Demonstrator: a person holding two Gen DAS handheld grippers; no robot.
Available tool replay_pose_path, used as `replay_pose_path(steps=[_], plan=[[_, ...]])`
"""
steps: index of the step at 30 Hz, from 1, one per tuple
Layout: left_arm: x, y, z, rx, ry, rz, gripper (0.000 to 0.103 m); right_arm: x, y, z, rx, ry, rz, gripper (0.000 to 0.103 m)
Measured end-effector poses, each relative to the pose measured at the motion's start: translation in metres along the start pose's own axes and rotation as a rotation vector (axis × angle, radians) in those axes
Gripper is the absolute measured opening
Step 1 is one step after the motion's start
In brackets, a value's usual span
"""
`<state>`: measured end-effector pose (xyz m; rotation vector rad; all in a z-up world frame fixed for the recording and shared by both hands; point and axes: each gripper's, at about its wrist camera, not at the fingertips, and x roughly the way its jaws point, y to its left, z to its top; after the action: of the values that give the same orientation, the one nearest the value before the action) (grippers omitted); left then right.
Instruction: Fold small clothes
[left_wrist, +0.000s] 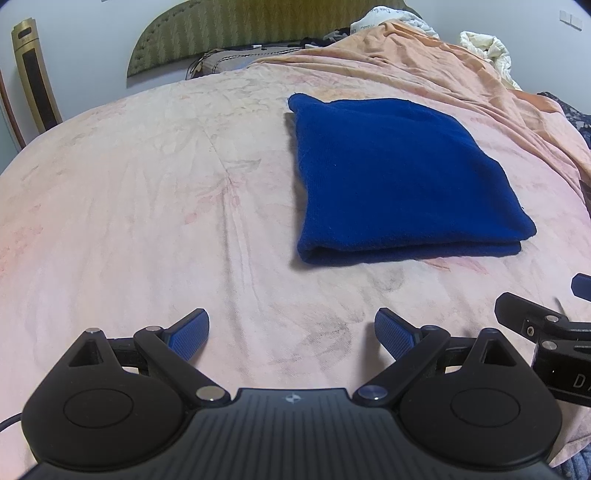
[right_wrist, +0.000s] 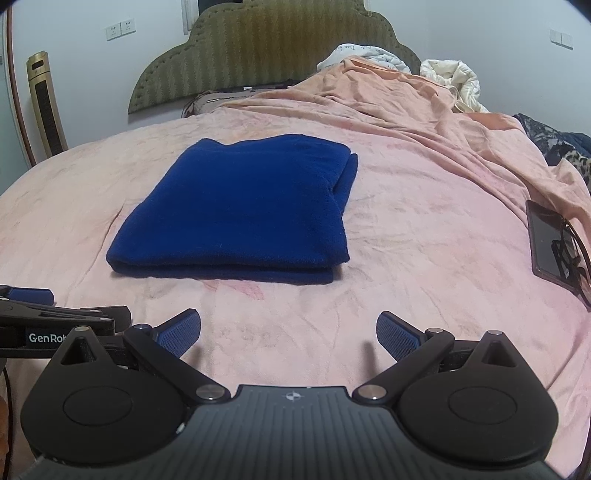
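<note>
We hold the left gripper (left_wrist: 291, 334) and the right gripper (right_wrist: 289, 334) side by side above the near part of the bed (right_wrist: 424, 229), each with its jaws spread wide and nothing between them, their blue fingertips (left_wrist: 188, 334) clear of the pink sheet. The blue garment (right_wrist: 240, 206) lies folded into a flat, layered rectangle around the middle of the bed, apart from both grippers, its folded edge turned toward us. A dark tablet (right_wrist: 550, 243) rests near the bed's right edge, and a rumpled orange blanket (right_wrist: 388, 96) is heaped toward the far right corner below the green headboard (right_wrist: 273, 51).
</note>
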<state>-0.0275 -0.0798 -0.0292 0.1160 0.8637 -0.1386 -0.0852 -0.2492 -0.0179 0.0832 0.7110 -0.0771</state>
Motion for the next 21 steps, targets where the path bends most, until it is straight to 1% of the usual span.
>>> replay_pose_path(steps=[9,21], plan=[[0.0035,0.0029,-0.0004,-0.012,0.013,-0.001,0.097,0.0009,-0.0002,0.0003,-0.009,0.002,-0.016,0.103],[0.0011,-0.0009,-0.0007,0.004,0.003,0.003,0.097,0.0009,-0.0014,-0.0016,-0.009,0.0,-0.017,0.103]])
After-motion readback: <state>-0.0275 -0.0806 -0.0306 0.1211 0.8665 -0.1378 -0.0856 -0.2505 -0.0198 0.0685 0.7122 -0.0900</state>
